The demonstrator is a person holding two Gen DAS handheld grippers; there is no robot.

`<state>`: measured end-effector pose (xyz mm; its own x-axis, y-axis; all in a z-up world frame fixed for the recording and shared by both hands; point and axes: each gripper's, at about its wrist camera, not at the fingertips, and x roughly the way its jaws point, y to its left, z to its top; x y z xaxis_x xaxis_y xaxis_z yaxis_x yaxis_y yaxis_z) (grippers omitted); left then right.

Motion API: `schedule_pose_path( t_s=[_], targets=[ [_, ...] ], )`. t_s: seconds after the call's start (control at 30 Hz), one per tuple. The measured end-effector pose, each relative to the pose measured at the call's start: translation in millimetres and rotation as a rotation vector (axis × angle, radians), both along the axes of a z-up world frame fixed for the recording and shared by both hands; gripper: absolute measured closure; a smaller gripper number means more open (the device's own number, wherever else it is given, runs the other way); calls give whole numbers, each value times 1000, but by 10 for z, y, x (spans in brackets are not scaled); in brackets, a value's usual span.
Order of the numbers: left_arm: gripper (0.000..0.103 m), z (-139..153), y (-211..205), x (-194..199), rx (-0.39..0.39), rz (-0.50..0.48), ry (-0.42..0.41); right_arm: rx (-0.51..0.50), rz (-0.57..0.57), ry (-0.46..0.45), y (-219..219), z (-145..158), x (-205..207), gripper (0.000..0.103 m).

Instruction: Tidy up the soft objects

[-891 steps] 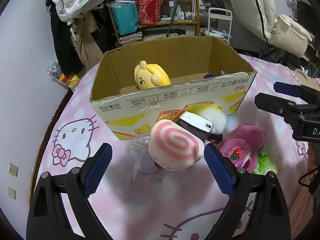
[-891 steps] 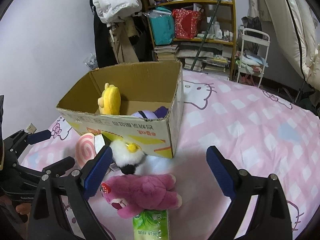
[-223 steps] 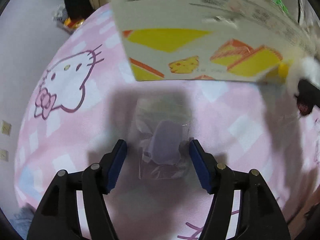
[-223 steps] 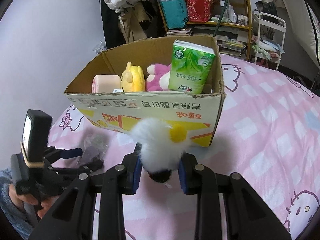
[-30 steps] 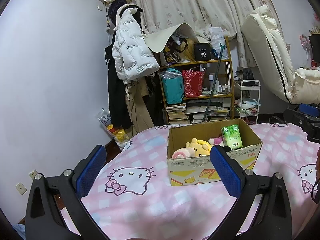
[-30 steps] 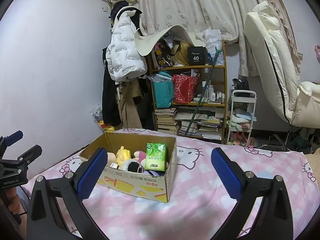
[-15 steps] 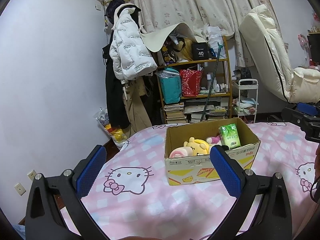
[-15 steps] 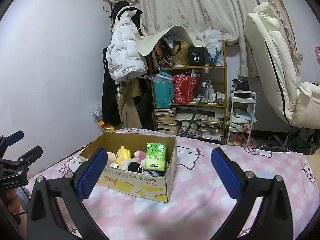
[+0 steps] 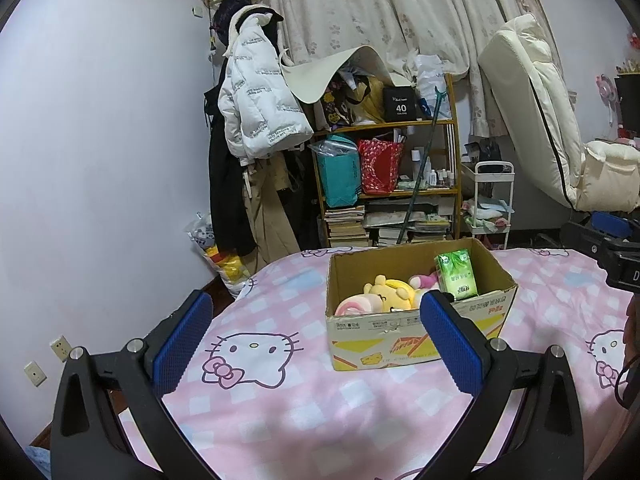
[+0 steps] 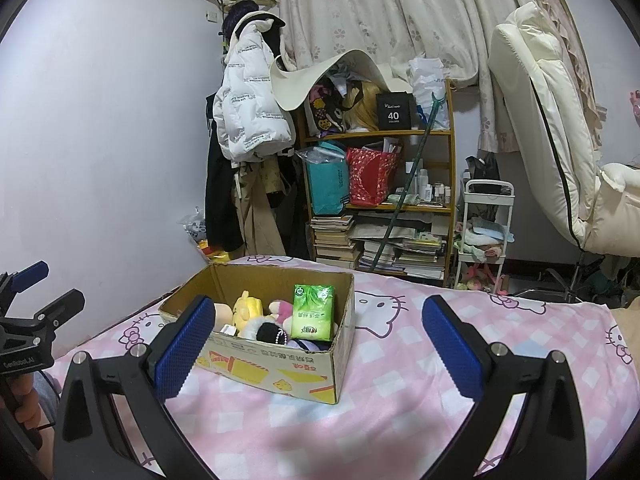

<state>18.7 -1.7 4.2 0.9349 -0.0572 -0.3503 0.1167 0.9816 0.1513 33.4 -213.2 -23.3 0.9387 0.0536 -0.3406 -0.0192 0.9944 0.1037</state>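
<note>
- The brown cardboard box with yellow cheese pictures (image 9: 416,336) is set on the bed with the pink Hello Kitty blanket (image 9: 248,360), with its top open so that soft things can be dropped in from above.
- The soft things are all seen inside the box, none on the blanket: a yellow plush toy (image 9: 389,293), a pink swirl roll cushion (image 9: 354,306), a dark pink plush toy (image 10: 280,309), a white fluffy toy with a black part (image 10: 262,330) and a green pack of tissues (image 10: 313,312).
- The green pack is stood upright against the box wall at its right end, likely so that it takes up little room next to the toys.
- The plush toys are packed close together, touching each other, so that they all fit.
- The left hand-held gripper (image 9: 316,344) is held well back from the box with its blue pads (image 9: 182,340) spread wide apart, and nothing is held between them.
- The right hand-held gripper (image 10: 316,344) is also held back and up, with its pads wide apart and nothing between them.
- Both are likely kept away so that the full box can be looked at.
- The job looks done, or very nearly done, since no soft thing is seen left on the bed.
</note>
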Motion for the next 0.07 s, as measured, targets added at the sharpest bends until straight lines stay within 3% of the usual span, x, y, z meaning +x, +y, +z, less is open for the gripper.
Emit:
schedule_pose_path(
  t_s=[0.07],
  targets=[
    [1,-5,-2,2,1,-5,6,-1,-1,1,3,-7,1,0]
  ],
)
